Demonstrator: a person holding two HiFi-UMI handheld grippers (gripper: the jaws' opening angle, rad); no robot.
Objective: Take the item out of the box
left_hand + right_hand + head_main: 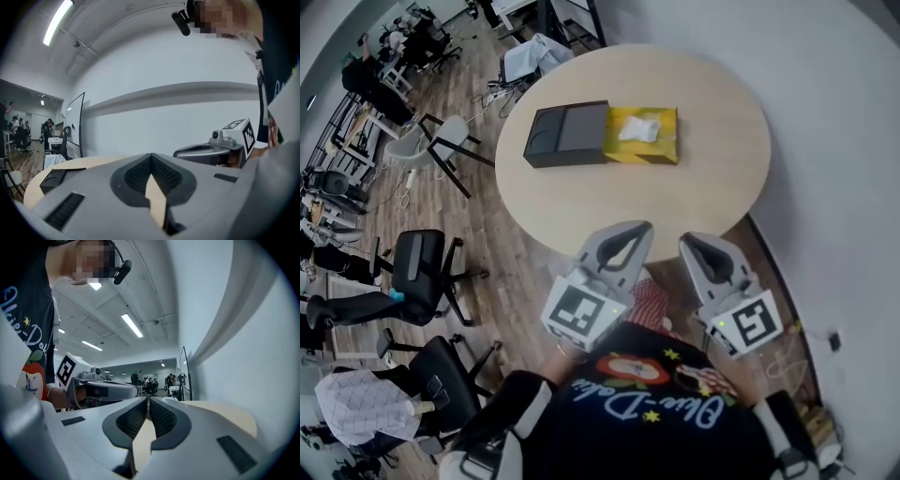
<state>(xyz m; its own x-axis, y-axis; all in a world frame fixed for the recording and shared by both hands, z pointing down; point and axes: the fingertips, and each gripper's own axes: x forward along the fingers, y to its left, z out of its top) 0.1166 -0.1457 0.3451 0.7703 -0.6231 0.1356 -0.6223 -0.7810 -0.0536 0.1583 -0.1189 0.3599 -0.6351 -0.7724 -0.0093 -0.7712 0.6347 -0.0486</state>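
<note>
Item (639, 129), white, lies in the open yellow end of the box (567, 134) mid-surface (675, 202), long axis crosswise, well ahead of my left claw (639, 229) and right claw (690, 242), both pressed together and empty, left seemingly nearer.

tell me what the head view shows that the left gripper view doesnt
Only the head view: the yellow tray sticking out of its dark sleeve, with a white packet lying in it. Only the left gripper view: the left gripper with its tips meeting and nothing between them, plus a ceiling light strip. Both: the round table, the sleeve's dark end and the right gripper.
</note>
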